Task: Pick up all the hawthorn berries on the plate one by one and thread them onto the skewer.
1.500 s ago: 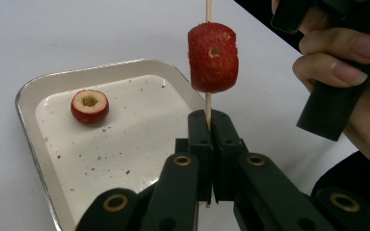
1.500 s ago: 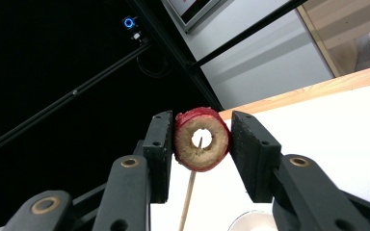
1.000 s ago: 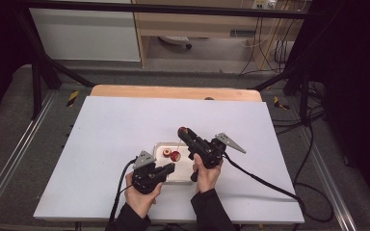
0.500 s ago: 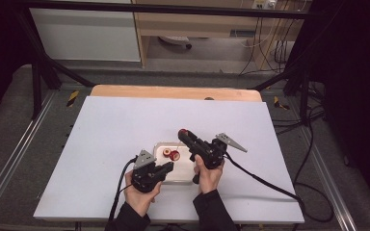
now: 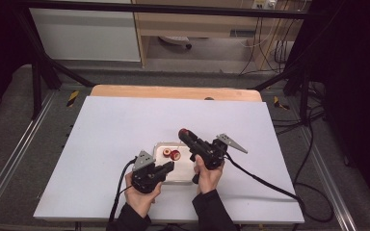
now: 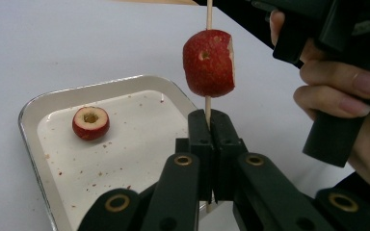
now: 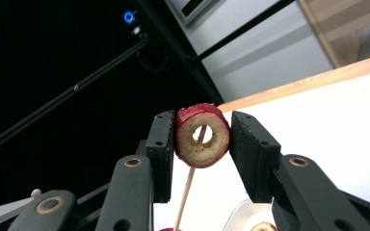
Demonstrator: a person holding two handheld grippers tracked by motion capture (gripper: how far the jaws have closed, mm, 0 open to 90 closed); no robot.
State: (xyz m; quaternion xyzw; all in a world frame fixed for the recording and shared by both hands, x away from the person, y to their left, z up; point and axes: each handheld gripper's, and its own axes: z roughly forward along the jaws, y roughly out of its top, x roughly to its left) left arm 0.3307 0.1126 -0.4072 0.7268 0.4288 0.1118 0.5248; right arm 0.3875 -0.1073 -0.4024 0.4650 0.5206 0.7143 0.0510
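My left gripper (image 6: 211, 139) is shut on the lower end of a thin wooden skewer (image 6: 208, 103) and holds it upright over the tray. One cored red fruit piece (image 6: 208, 62) is threaded on that skewer. My right gripper (image 7: 202, 137) is shut on a red fruit ring (image 7: 202, 135) with a pale cut face; the skewer (image 7: 188, 187) shows through the ring's hole and below it. In the high view the right gripper (image 5: 183, 133) slants above the left gripper (image 5: 170, 166). Another cored fruit half (image 6: 90, 122) lies in the tray.
A shallow white metal tray (image 6: 101, 84) with red crumbs sits on the white table (image 5: 115, 130), just ahead of both hands. A wooden strip (image 5: 173, 92) edges the table's far side. Cables trail from both grippers toward the near and right edges.
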